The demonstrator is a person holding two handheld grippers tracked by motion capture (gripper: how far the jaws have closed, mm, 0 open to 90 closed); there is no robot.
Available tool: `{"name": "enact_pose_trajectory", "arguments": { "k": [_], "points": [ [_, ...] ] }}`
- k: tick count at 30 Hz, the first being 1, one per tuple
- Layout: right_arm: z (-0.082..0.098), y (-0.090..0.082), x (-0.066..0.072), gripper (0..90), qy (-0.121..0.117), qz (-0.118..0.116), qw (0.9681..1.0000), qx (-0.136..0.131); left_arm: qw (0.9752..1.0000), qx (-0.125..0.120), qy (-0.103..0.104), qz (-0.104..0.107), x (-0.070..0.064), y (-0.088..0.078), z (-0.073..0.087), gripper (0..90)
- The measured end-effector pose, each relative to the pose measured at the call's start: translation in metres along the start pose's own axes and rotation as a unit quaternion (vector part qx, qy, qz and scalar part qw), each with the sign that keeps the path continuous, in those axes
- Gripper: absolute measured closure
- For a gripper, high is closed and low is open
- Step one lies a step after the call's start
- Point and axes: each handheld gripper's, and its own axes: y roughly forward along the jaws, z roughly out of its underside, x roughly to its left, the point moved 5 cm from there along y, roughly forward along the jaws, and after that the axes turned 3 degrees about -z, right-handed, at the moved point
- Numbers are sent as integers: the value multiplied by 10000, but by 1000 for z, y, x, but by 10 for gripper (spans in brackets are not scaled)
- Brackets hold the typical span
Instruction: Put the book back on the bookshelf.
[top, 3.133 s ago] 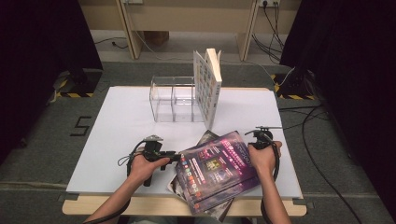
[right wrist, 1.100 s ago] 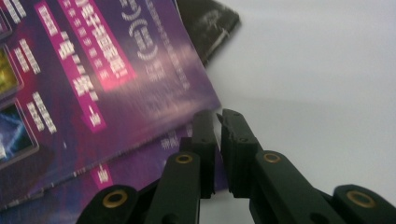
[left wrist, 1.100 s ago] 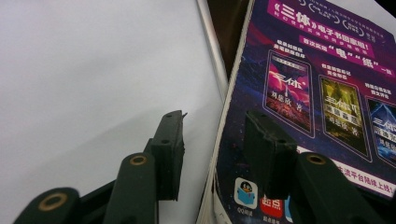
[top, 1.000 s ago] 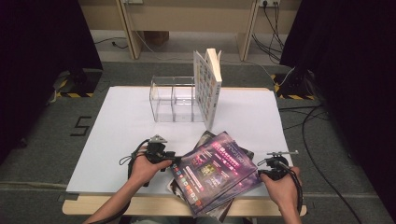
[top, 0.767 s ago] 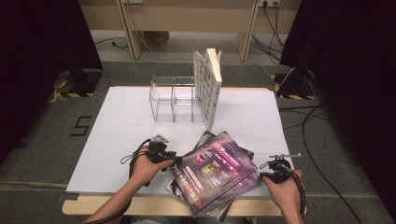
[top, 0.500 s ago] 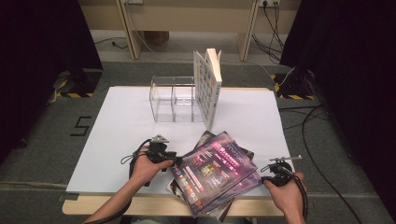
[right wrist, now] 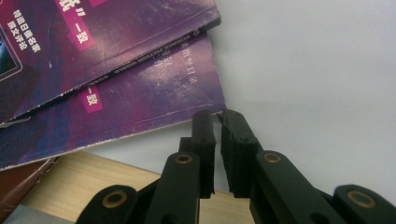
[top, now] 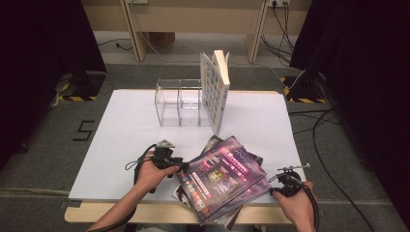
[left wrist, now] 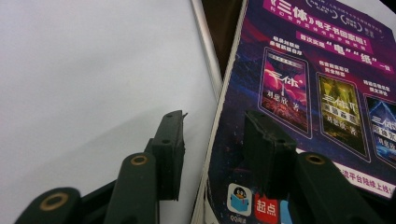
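A stack of purple magazines (top: 222, 176) lies fanned at the table's front edge, the top one (left wrist: 299, 70) printed with book covers. My left gripper (top: 180, 165) is at the stack's left side. It stands open (left wrist: 217, 135), the top magazine's page edge running between its jaws: one jaw over the cover, the other over the white table. My right gripper (top: 274, 187) is at the stack's front right corner. Its jaws are shut (right wrist: 218, 119), tips touching the corner of the lower magazine (right wrist: 149, 93), with nothing seen between them.
A clear acrylic organizer (top: 181, 108) stands at the back middle of the white table sheet (top: 130, 140), with a book (top: 215, 92) upright against its right side. The wooden table edge (right wrist: 116, 186) runs just below the right gripper. Cables lie on the floor to the right.
The right hand left the stack's far right edge and came to its front right corner, drifting slightly nearer the table's front edge in the last second. The left hand has stayed put.
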Motion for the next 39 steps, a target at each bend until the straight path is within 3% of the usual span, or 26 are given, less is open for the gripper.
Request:
{"name": "enact_pose_trajectory", "arguments": {
  "k": [8, 19, 39],
  "points": [
    [5, 3, 1, 851, 23, -23, 9998, 187, 10000, 5, 1, -1, 0, 0, 0, 578],
    [2, 5, 2, 855, -59, -32, 9997, 222, 10000, 14, -50, 29, 0, 0, 0, 580],
    [-14, 12, 3, 865, -120, 197, 9997, 32, 9996, 202, -135, 175, -3, -2, 4, 594]
  ]
}}
